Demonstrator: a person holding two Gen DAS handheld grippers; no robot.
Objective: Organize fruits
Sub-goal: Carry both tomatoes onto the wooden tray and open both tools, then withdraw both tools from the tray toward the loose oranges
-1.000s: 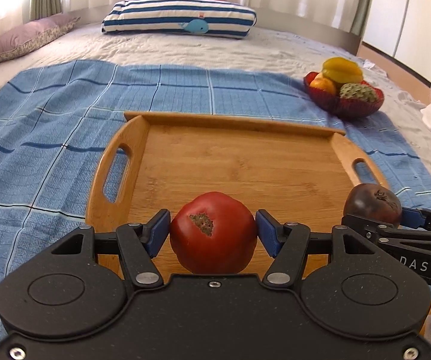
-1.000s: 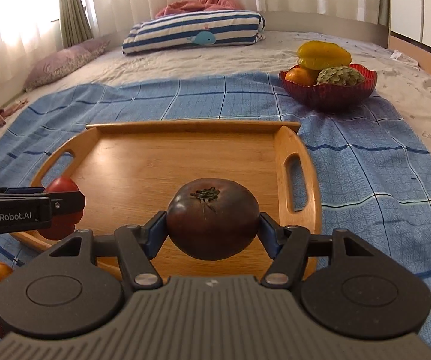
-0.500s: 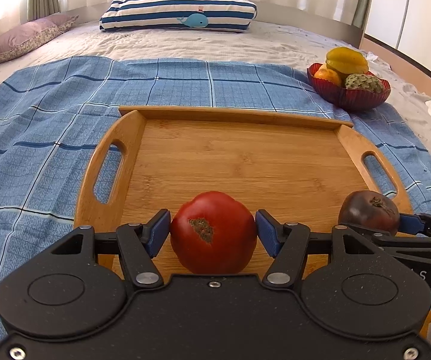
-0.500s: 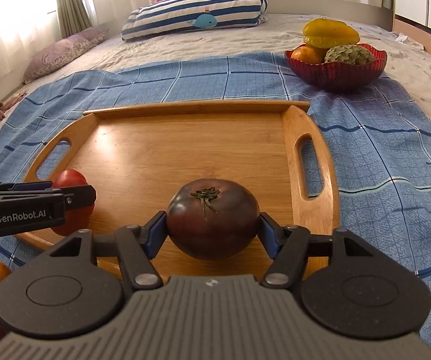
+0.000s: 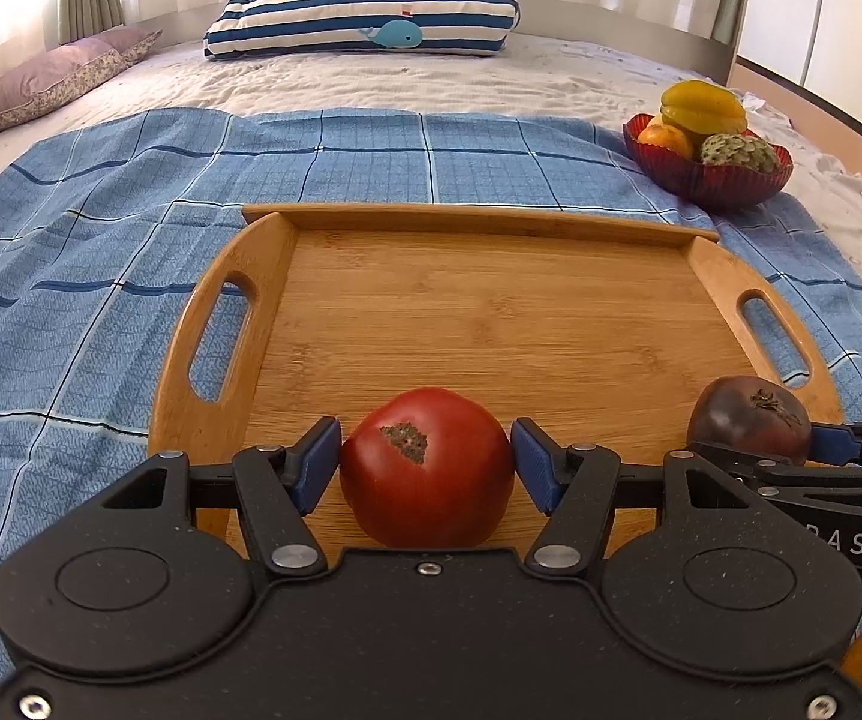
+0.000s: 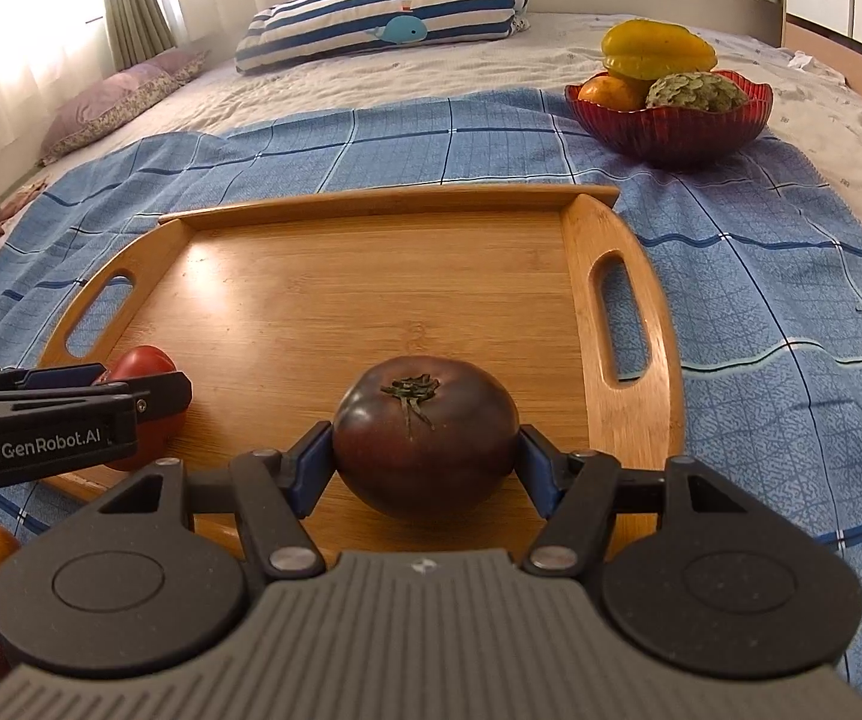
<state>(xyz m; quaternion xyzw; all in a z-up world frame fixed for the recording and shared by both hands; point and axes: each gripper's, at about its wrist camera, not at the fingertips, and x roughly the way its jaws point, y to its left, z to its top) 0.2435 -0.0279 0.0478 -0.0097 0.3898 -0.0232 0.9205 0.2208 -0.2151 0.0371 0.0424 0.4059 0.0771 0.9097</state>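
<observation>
A: Left hand-held gripper [image 5: 426, 468] is pinching the red tomato [image 5: 428, 465], low centre of its view, blue pads pressed to both flanks.

B: And the right hand-held gripper [image 6: 426, 444] is clamped on the dark purple tomato [image 6: 425, 435], also low centre, over the near edge of the wooden tray [image 6: 580, 240]. Whether either fruit touches the wood, I can't tell.

A: Risks? These are round and smooth. Let go from any height and I'd expect a roll toward the handle slots.

B: The tray sits on a blue checked blanket [image 5: 101, 228] on the bed, so it may rock under a push.

A: The two tools are close, too; the right one crowds the lower right of the left view. A sideways drift could knock them together.

B: Red bowl [image 6: 667, 120] of other fruit, upper right, is well apart.
</observation>
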